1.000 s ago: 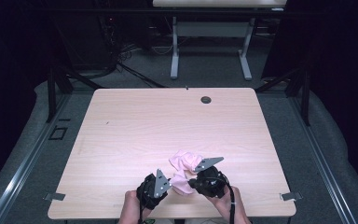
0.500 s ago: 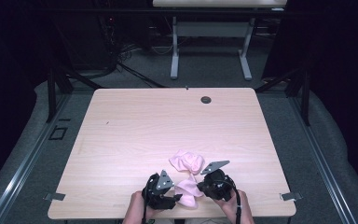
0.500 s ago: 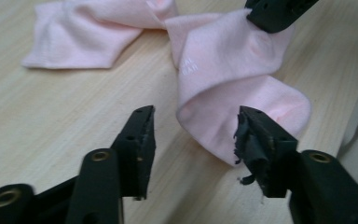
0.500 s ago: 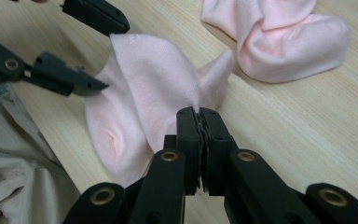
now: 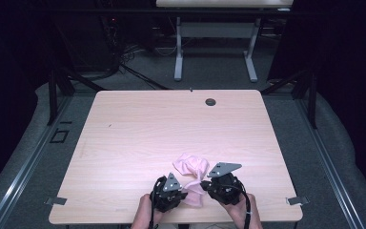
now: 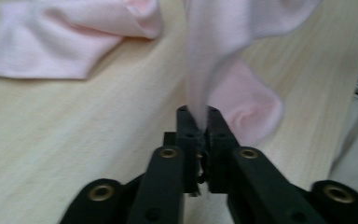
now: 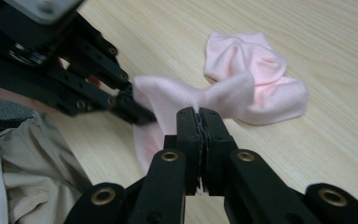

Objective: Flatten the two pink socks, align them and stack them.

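Note:
A pink cloth [image 5: 191, 171] lies crumpled near the front edge of the wooden table [image 5: 138, 133], part of it lifted between the two grippers. My left gripper [image 5: 183, 195] is shut on one edge of the pink cloth [image 6: 223, 42], which rises taut from its jaws. My right gripper [image 5: 206, 187] is shut on another bunch of the pink cloth [image 7: 242, 79]. In the right gripper view, the left gripper [image 7: 130, 105] holds the cloth just to the left of my right gripper [image 7: 199, 114]. The rest of the cloth rests bunched on the table.
A small dark round grommet [image 5: 210, 101] sits near the table's far edge. The table's front edge and the person's beige clothing [image 7: 32, 158] are close under the grippers. Another table's legs [image 5: 178, 47] stand beyond, on a grey floor.
Both grippers have moved back toward the front edge of the table, pulling part of the pink cloth with them. The cloth now stretches between the two.

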Demonstrator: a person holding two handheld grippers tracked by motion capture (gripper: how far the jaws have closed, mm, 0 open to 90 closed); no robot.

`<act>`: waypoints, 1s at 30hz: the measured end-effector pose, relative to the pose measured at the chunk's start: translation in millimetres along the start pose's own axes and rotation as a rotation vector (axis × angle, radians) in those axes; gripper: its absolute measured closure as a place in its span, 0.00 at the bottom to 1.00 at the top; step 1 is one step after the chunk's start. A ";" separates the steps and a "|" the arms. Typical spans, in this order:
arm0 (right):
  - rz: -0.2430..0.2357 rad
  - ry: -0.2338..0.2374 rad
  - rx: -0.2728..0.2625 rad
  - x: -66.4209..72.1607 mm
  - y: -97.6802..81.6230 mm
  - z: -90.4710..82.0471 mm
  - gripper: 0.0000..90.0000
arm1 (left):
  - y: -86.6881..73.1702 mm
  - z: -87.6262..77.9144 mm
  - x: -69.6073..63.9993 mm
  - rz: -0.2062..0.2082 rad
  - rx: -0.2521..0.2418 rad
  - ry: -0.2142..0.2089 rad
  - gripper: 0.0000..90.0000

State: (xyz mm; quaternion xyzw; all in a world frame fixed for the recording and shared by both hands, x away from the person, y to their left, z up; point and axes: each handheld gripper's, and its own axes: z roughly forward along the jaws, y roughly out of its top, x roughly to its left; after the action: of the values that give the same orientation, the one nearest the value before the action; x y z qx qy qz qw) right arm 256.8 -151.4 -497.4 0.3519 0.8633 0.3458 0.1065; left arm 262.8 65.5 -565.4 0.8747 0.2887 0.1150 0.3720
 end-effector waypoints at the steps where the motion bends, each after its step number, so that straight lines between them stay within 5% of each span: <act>1: 0.000 0.000 0.000 0.0 0.0 0.0 0.97 | 0.0 0.0 0.0 0.000 0.000 0.000 0.98; 2: 0.001 -0.004 0.003 -2.1 -1.8 -1.8 0.97 | 3.5 -13.0 -3.3 0.068 -0.015 0.111 0.98; 6: 0.012 0.007 0.009 -1.2 -4.0 1.7 0.97 | 12.2 -35.8 -18.7 0.241 -0.011 0.322 0.98; 9: 0.005 0.012 0.053 -0.2 -6.7 13.9 0.97 | 10.4 -34.3 -32.7 0.344 0.059 0.386 0.97; 11: 0.001 -0.001 0.104 -1.2 -11.4 26.3 0.97 | 3.6 -25.4 -37.3 0.363 0.123 0.360 0.91; 13: 0.001 0.012 0.153 -4.2 -18.5 38.7 0.97 | -4.5 -20.2 -35.5 0.328 0.165 0.279 0.81; 16: 0.006 0.056 0.184 -7.1 -27.1 44.3 0.83 | -12.1 -26.9 -25.8 0.197 0.126 0.187 0.62; 21: 0.048 0.077 0.120 -20.6 -29.1 26.5 0.63 | -14.0 -53.0 -0.6 0.019 0.037 0.160 0.38; 23: 0.063 0.074 0.110 -23.3 -28.5 23.4 0.62 | -14.1 -57.2 5.0 -0.009 0.022 0.151 0.36; 26: 0.081 0.044 0.099 -24.4 -27.0 24.1 0.62 | -13.5 -64.1 18.3 -0.069 0.006 0.196 0.39; 30: 0.064 0.031 0.146 -18.8 -26.6 40.9 0.65 | -12.2 -50.3 38.6 -0.124 0.044 0.183 0.52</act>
State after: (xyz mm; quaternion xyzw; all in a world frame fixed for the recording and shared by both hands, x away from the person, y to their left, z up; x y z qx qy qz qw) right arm 273.8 -156.5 -546.7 0.3806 0.8761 0.2905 0.0561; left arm 267.9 124.5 -539.6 0.8489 0.3775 0.1649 0.3312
